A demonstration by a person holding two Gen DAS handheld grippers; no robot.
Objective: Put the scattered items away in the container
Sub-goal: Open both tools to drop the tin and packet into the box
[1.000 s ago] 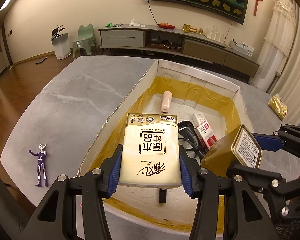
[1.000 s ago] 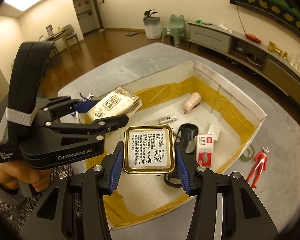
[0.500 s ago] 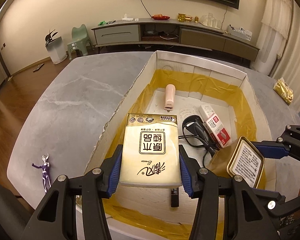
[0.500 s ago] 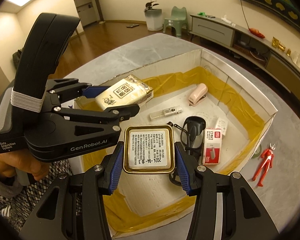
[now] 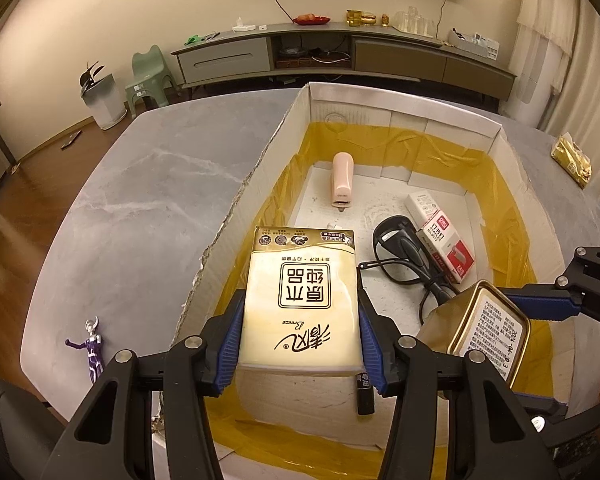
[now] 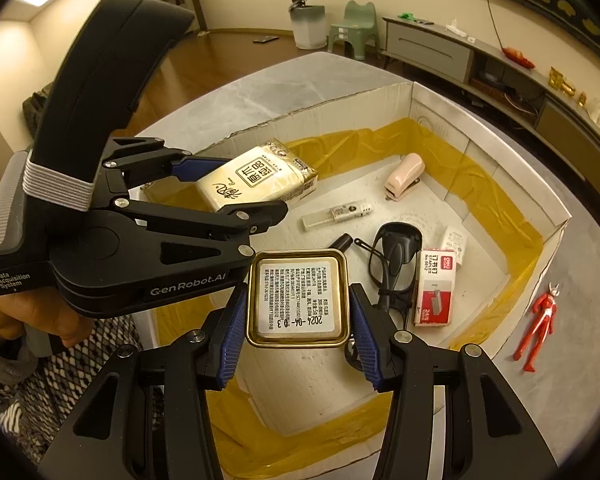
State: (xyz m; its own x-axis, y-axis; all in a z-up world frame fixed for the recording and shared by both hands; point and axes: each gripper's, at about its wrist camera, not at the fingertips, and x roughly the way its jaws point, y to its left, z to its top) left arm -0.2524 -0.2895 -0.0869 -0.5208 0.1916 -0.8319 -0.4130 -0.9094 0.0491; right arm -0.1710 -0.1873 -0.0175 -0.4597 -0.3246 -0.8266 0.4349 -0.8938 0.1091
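Observation:
My left gripper [image 5: 300,340] is shut on a cream tissue pack [image 5: 302,300], held above the near left part of the cardboard box [image 5: 404,118]. My right gripper [image 6: 298,332] is shut on a gold tin [image 6: 298,298] with a white label, held over the box's near end. The tissue pack [image 6: 256,178] and the left gripper [image 6: 228,188] show in the right wrist view; the tin [image 5: 480,332] shows in the left wrist view. Inside the box lie a pink stapler [image 5: 342,178], a black scanner with cable [image 5: 400,246], a staples box [image 5: 444,242], a clear tube [image 6: 336,214] and a black marker [image 5: 365,394].
A purple figure [image 5: 90,348] lies on the grey table left of the box, a red figure [image 6: 540,326] right of it. A gold packet [image 5: 572,158] sits at the table's far right. A hand and patterned sleeve [image 6: 40,344] hold the left gripper.
Both grippers have moved forward over the box with their loads still held; the tin and tissue pack now hang further in over its floor.

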